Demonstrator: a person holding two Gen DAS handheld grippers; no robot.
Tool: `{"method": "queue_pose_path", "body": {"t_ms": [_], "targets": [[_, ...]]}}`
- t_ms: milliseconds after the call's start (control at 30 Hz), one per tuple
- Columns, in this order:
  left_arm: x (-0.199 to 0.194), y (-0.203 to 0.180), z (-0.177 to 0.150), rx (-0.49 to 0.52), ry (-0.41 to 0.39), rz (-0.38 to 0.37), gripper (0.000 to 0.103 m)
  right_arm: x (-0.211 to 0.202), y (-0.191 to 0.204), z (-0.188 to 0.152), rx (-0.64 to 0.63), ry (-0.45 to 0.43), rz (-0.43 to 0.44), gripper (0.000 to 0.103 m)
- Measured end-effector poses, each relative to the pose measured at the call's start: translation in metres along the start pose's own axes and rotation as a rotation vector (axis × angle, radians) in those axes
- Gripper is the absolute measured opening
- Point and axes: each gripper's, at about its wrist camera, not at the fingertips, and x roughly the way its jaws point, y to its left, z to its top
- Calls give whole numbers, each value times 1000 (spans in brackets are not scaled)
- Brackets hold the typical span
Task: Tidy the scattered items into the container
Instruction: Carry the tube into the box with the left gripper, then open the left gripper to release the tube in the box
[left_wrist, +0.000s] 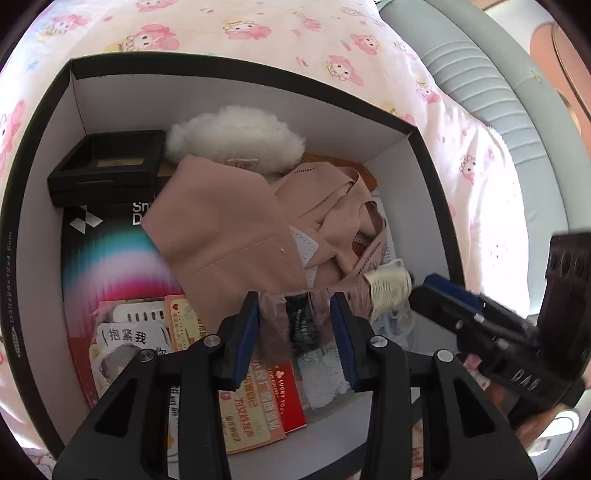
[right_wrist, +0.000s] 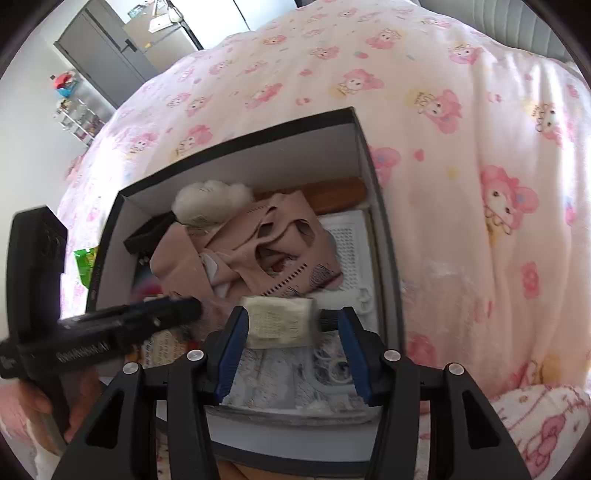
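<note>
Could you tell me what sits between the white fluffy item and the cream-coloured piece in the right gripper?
The pink garment lies crumpled between the fluffy item and the cream piece, inside the box; the right wrist view shows it.

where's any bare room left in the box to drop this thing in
Bare floor shows only along the far wall of the box, behind the white fluffy item and beside the small black case. The middle is piled with pink fabric; the near left is covered by cards.
</note>
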Motion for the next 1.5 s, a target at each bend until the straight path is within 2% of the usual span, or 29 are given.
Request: {"method": "queue_pose_path", "body": {"t_ms": [100,167,233,300,433,667,800,867,933,1033,1133,1167,1333,1500], "targets": [[-14,3,-1,-2,-56,-18,38,0,0,4,20,-16,1,47],[-24,6,-3,-6,-90,-59,38,-8,-1,3,25,-37,10,46],[-28,6,-6,2,-92,-102,38,-17,4,0,-5,-56,12,45],[-27,4,-9,19,-58,-121,38,-16,15,-6,-72,-38,-16,42],[-21,7,-20,28,41,-103,38,0,26,-18,-125,35,-29,39],[-23,15,-20,25,38,-54,38,27,24,-20,-105,96,-34,39],[-33,13,-18,59,-32,-23,38,26,16,-18,-59,87,-14,39],[-49,20,-19,41,-85,-57,38,17,12,-18,-37,64,18,39],[-64,28,-24,23,-113,-106,38,8,12,-18,-44,41,13,39],[-58,25,-31,29,-68,-129,38,6,17,-20,-82,57,-8,39],[-45,20,-35,48,13,-89,38,15,21,-19,-100,88,-22,39],[-35,8,-30,54,26,-65,38,18,21,-18,-103,95,-29,39],[-17,2,-27,82,81,27,33,24,16,-19,-80,103,-12,39],[-28,2,-22,86,24,30,33,21,11,-18,-82,115,0,39]]}}
